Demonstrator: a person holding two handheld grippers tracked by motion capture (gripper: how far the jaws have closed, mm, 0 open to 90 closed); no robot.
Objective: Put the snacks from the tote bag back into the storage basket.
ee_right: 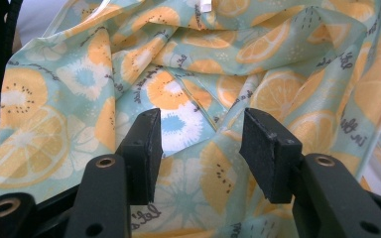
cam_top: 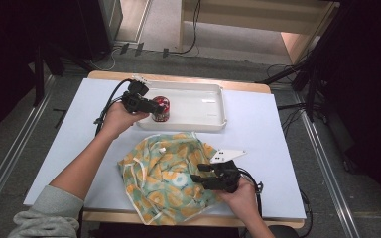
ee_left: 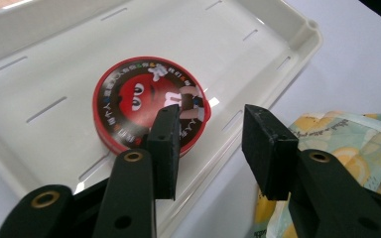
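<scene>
Left gripper [cam_top: 158,105] at near left end of white tray [cam_top: 213,106], jaws spread, nothing between pads; in left gripper view it hovers above tray's near rim, left jaw overlapping edge of tin. Round red tin [ee_left: 149,104] with cartoon candy face on lid sits in left part of tray. Right gripper [cam_top: 197,171] at near right of table, jaws spread, gripping nothing, over crumpled orange-slice-print cloth [ee_right: 188,74]. Cloth lies near tray on white table [cam_top: 278,144], just beside tray's near rim
</scene>
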